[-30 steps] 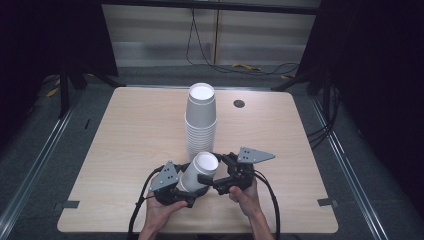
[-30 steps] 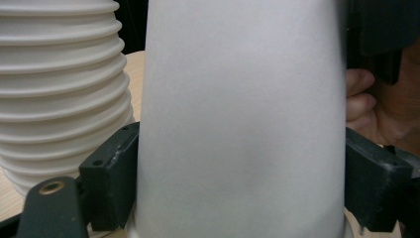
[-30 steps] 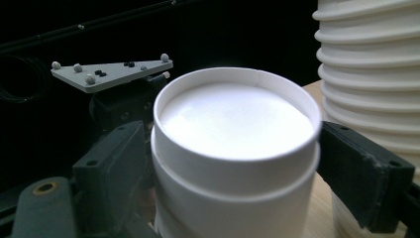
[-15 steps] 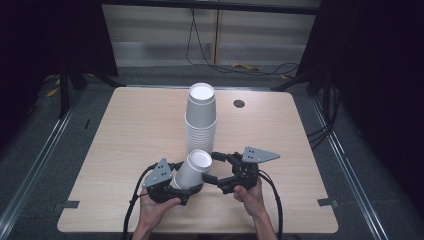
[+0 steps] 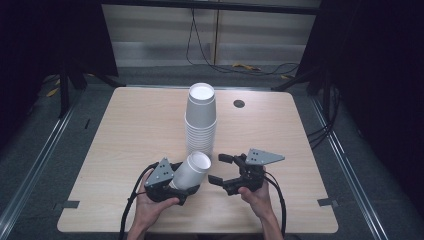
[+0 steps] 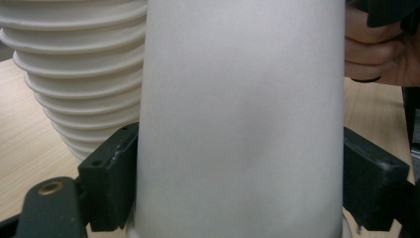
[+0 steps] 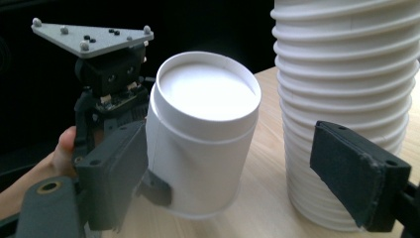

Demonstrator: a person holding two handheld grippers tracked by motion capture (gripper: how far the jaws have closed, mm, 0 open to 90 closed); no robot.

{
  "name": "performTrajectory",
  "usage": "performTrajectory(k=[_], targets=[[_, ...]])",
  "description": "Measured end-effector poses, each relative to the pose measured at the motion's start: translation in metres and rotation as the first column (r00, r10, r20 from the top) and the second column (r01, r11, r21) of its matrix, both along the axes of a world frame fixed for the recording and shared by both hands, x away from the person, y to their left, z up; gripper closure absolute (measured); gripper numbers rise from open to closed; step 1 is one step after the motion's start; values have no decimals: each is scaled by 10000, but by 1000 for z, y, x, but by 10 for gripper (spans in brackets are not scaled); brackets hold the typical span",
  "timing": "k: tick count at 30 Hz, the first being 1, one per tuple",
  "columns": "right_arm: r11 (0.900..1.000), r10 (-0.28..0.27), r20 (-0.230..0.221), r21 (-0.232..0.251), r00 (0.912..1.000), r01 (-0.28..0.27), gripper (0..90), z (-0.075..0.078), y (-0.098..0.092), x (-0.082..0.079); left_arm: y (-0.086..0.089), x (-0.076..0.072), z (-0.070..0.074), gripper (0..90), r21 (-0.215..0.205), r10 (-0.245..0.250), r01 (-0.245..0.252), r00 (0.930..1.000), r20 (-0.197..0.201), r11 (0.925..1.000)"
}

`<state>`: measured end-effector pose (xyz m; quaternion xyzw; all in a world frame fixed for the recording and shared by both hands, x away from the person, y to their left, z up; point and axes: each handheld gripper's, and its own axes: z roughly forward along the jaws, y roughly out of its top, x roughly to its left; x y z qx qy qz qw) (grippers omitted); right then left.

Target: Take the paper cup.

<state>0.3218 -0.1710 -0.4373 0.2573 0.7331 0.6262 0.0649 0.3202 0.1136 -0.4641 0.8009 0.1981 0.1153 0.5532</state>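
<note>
A tall stack of upturned white paper cups [image 5: 201, 120] stands mid-table. In front of it my left gripper [image 5: 181, 184] is shut on a single white cup [image 5: 194, 169], tilted with its base up and to the right. In the left gripper view that single cup [image 6: 240, 114] sits between my jaws, left gripper [image 6: 240, 188], with the stack [image 6: 74, 89] behind on the left. My right gripper [image 5: 218, 169] stands open just right of the cup, apart from it. In the right gripper view the cup [image 7: 203, 134] and stack [image 7: 346, 99] lie beyond my open right gripper [image 7: 237, 183].
A small dark round hole [image 5: 239, 104] marks the table [image 5: 130, 130] at the back right. Cables trail from both grippers off the front edge. The other hand [image 6: 376, 54] shows at the upper right of the left gripper view. Dark floor and rails surround the table.
My left gripper has carried the single cup a little to the left, away from the right gripper. The right gripper, close against the cup a second ago, now stands apart from it.
</note>
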Motion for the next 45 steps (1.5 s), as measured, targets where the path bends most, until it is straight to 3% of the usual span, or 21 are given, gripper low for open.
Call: performTrajectory(k=[6,11,12,15,21,25,28,29,31,37,38,40,45], targets=[[9997,-233,-109,35,9997,233,190,-3,-5,0,2,2,2,161,341,-70,72,10000,-65,9994],[9990,-54,-232,-452,9997,44,174,-4,-5,0,3,4,5,162,725,-27,30,10000,-51,9974],[9964,-156,-284,-837,9995,132,164,-4,-5,1,3,5,6,162,889,3,3,10000,-69,9960],[9937,-214,-350,-1109,9992,174,164,-4,-4,1,3,6,7,162,953,-91,95,9999,-49,9954],[9908,-118,-363,-1349,9993,68,163,-2,-2,3,0,11,12,162,1284,-58,66,10000,-61,9917],[9877,175,-429,-1545,9989,-240,147,0,-1,4,-2,14,16,162,1752,-252,250,9997,-14,9842],[9759,127,-416,-2170,9991,-215,155,1,1,3,-1,14,16,163,2015,-349,352,9994,-52,9789],[9719,249,-458,-2328,9986,-349,169,1,3,3,-1,15,15,163,2313,-440,431,9990,-11,9719],[9692,299,-479,-2428,9984,-407,173,1,4,3,-2,14,15,162,2281,-388,397,9992,-84,9728],[9471,379,-579,-3163,9976,-543,175,-1,8,3,-3,14,13,163,2794,-601,617,9981,-143,9582],[9402,413,-585,-3356,9974,-586,176,-2,9,3,-3,14,13,162,2971,-649,672,9977,-174,9525],[9392,431,-574,-3379,9974,-601,177,-3,9,3,-4,14,12,162,2934,-697,722,9974,-190,9533],[9293,560,-643,-3615,9964,-755,190,-3,12,4,-4,12,13,162,3114,-785,797,9968,-163,9469]])
